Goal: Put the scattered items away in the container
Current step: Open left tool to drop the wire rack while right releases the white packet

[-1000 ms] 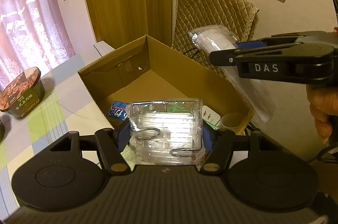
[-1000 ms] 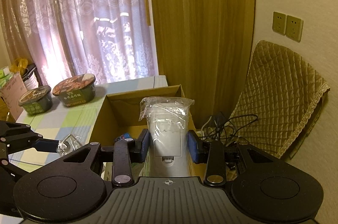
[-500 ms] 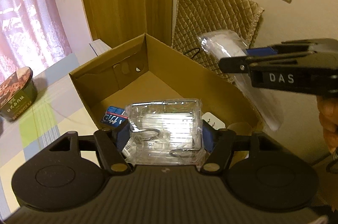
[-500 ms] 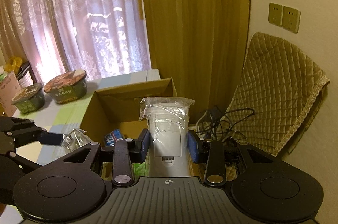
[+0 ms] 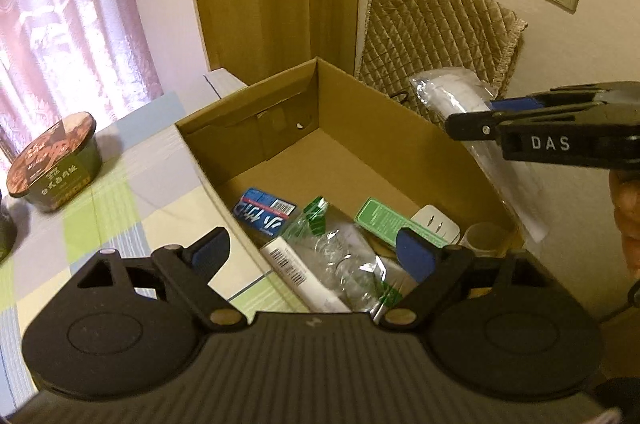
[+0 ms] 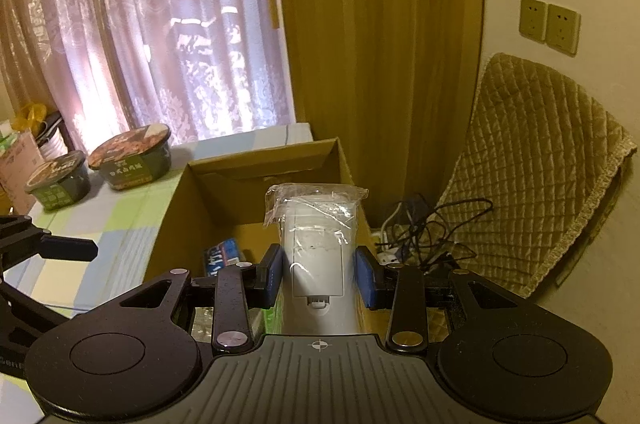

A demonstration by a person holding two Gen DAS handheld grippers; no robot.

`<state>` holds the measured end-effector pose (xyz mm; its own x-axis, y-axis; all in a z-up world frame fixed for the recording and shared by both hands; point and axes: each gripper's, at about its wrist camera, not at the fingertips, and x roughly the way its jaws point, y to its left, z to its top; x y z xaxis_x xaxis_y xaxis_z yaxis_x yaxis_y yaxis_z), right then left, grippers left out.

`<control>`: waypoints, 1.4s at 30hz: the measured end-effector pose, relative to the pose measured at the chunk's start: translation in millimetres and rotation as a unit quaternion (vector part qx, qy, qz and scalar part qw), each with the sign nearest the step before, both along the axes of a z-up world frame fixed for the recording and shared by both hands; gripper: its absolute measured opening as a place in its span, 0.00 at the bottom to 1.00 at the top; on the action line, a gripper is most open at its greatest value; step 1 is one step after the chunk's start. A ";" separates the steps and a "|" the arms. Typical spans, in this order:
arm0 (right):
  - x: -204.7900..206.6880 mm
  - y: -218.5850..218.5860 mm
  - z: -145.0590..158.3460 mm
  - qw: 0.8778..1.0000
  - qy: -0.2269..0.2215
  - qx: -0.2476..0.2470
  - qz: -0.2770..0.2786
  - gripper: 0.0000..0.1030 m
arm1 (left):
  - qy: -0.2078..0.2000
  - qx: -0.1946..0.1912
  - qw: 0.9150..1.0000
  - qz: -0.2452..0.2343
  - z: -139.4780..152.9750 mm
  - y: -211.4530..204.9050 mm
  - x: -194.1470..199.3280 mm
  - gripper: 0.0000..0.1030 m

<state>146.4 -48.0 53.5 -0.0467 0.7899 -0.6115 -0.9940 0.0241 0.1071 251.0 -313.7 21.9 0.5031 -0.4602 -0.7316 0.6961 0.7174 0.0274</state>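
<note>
The open cardboard box (image 5: 400,128) stands on the table's right end. My left gripper (image 5: 312,250) hovers open over its near end, nothing between the blue pads. Just below lies the clear plastic package (image 5: 344,264) among a blue pack (image 5: 264,212), a green carton (image 5: 380,220) and a white plug adapter (image 5: 434,224). My right gripper (image 6: 320,276) is shut on a white device in a plastic bag (image 6: 316,236), held above the box's right wall (image 6: 344,160). From the left wrist that gripper (image 5: 540,140) and the bagged device (image 5: 452,96) show at right.
Two instant noodle bowls (image 6: 132,160) (image 6: 60,180) stand on the checked tablecloth (image 5: 132,200) left of the box. A quilted chair back (image 6: 532,160) and tangled cables (image 6: 424,232) lie beyond the box's right side. A hand (image 5: 628,216) holds the right gripper.
My left gripper has opened and let go of the clear plastic package, which now lies in the box. The right gripper still holds the bagged white device.
</note>
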 end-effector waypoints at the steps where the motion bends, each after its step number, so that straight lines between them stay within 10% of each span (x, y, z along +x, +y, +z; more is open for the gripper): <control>1: -1.3 1.0 0.5 1.000 -0.001 0.000 0.002 0.39 | 0.001 -0.001 1.000 0.002 -0.2 2.1 -0.6 0.85; 29: -18.8 34.3 -20.1 0.996 -0.040 -0.026 0.073 0.40 | 0.017 -0.007 1.000 0.012 -8.0 17.8 -0.7 0.86; 31: -19.4 34.0 -19.0 0.996 -0.042 -0.023 0.070 0.64 | 0.018 -0.008 1.000 0.014 -8.3 19.8 -0.3 0.86; 32: -19.7 32.9 -18.3 0.997 -0.042 -0.017 0.066 0.92 | 0.018 -0.008 1.000 0.015 -8.3 21.0 -0.1 0.86; 42: -23.0 -4.1 -5.3 0.999 0.003 -0.001 0.040 0.93 | 0.022 -0.010 0.999 0.031 -3.0 36.1 -8.1 0.86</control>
<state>123.5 -52.2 48.2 -0.1127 0.7821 -0.6129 -0.9922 -0.0550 0.1123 243.0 -277.6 18.9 0.4984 -0.4439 -0.7447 0.6512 0.7587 -0.0164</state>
